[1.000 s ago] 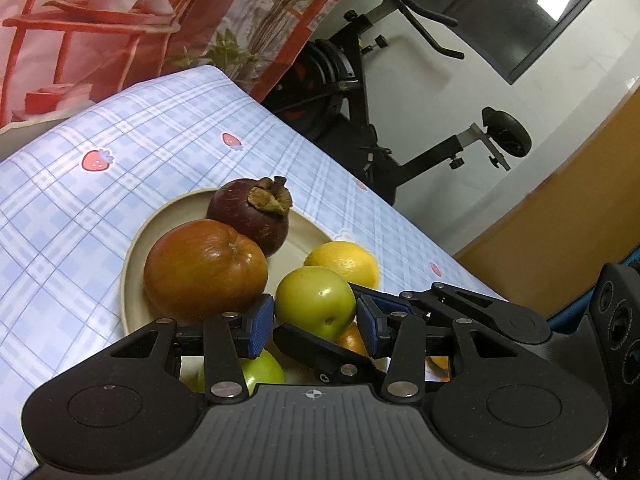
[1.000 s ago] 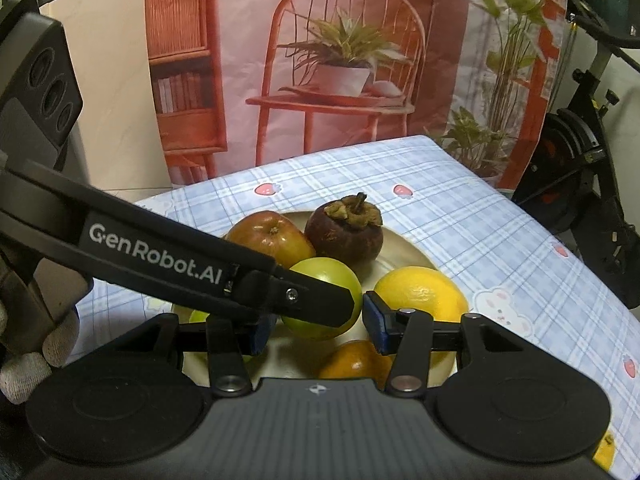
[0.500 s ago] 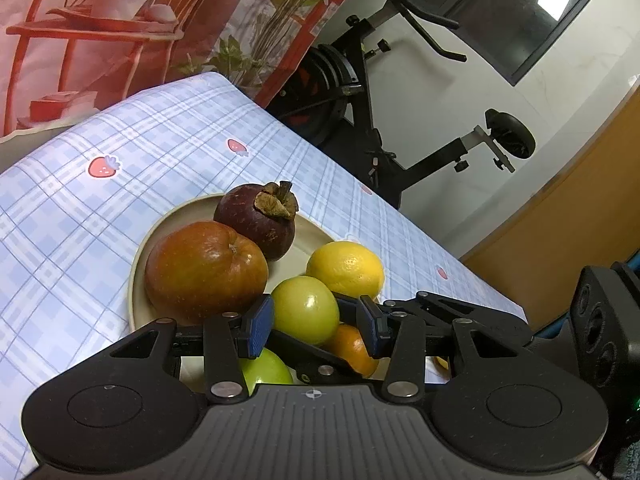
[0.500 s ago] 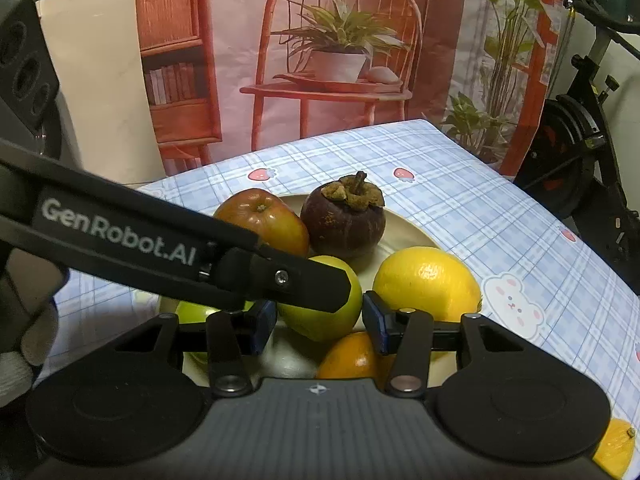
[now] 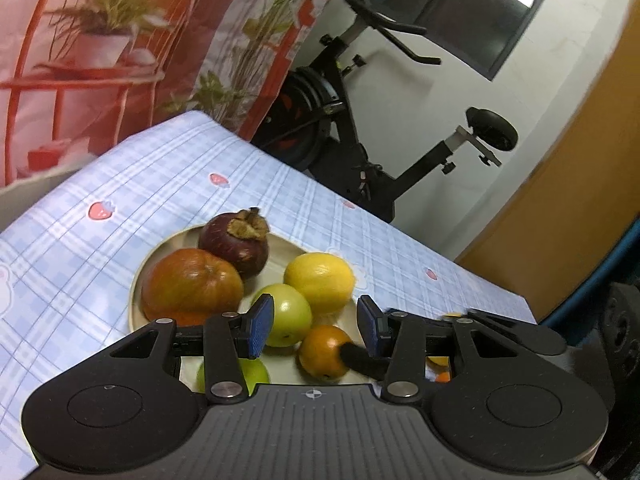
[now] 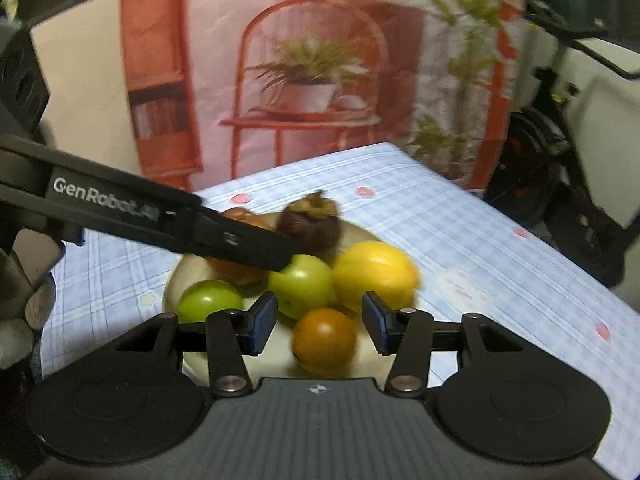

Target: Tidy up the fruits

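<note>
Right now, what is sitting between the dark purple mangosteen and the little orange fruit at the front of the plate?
A green fruit lies between the mangosteen and the small orange fruit, clearest in the right wrist view.

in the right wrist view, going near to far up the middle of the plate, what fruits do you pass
orange → green fruit → mangosteen

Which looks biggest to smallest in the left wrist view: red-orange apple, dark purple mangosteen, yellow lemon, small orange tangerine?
1. Red-orange apple
2. Dark purple mangosteen and yellow lemon: look alike, unranked; the mangosteen sits farther back.
3. Small orange tangerine, smallest though nearest the camera.
</note>
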The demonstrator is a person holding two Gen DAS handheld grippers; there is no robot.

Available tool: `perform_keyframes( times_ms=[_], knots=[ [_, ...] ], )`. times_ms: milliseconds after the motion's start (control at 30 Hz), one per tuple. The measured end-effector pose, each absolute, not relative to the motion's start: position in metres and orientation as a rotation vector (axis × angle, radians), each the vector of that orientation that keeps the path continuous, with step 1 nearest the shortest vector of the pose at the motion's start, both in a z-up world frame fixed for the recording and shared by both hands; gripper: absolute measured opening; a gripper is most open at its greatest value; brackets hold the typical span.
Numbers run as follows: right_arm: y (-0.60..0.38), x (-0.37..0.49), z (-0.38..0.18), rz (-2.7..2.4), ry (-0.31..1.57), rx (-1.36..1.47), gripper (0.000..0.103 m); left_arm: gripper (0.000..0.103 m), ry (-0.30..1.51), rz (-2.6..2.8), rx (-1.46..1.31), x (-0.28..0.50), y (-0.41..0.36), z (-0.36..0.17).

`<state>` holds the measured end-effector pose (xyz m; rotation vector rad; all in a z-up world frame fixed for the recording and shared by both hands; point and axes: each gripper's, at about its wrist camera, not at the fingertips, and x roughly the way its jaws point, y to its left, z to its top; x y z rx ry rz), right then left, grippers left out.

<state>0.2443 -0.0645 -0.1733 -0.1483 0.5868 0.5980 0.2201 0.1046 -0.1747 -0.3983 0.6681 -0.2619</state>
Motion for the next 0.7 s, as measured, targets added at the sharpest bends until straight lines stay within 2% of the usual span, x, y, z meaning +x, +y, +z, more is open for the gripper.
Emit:
perform_keyframes(
  times_ms=[333, 700],
  knots=[
    [-0.15, 0.189, -0.166, 0.385, 0.489, 0.029, 0.05, 0.047, 0.644, -0.305, -0.284, 0.197, 0.062, -0.167],
    [-0.198, 0.145, -0.186, 0.306, 0.506, 0.148, 0.05, 0.047, 0.666, -0.385, -0.143, 0.171, 0.021, -0.182]
  ],
)
